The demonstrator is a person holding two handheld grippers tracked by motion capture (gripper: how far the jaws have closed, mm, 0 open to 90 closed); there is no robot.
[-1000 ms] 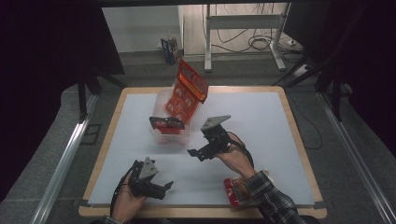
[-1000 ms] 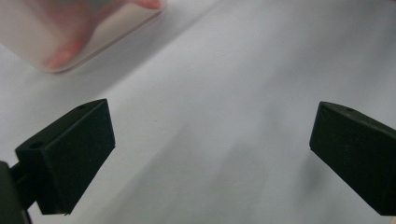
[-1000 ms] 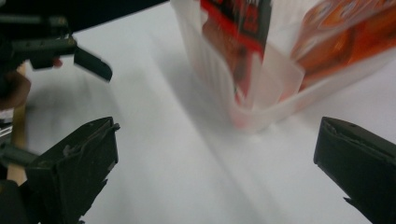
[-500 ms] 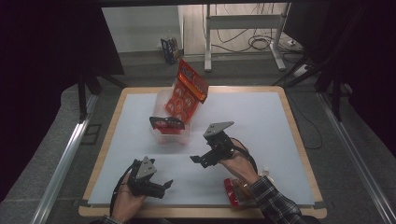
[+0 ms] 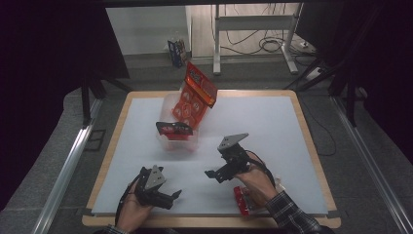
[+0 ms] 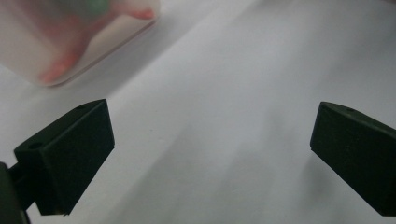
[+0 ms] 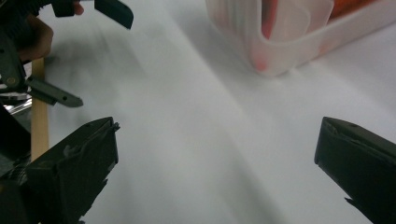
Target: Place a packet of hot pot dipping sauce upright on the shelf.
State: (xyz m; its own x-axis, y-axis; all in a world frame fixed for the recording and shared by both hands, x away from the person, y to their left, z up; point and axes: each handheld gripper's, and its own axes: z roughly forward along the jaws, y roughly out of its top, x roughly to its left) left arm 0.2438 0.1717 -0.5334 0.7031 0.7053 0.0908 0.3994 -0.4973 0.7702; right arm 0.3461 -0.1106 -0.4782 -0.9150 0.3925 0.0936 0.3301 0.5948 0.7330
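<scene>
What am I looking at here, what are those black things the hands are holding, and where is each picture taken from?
A person sits at a table covered in white and holds a hand tool in each hand. Each tool is a gripper with two black jaws. The high view looks down from above: the left gripper is near the table's front edge, the right gripper a bit farther in. The other two pictures come from small cameras riding on the grippers, looking out between their own jaws. Both pairs of jaws stand wide apart with nothing between them. Farther back stands a clear plastic bin with red snack packets sticking out of it. One more red packet lies by the right hand.
</scene>
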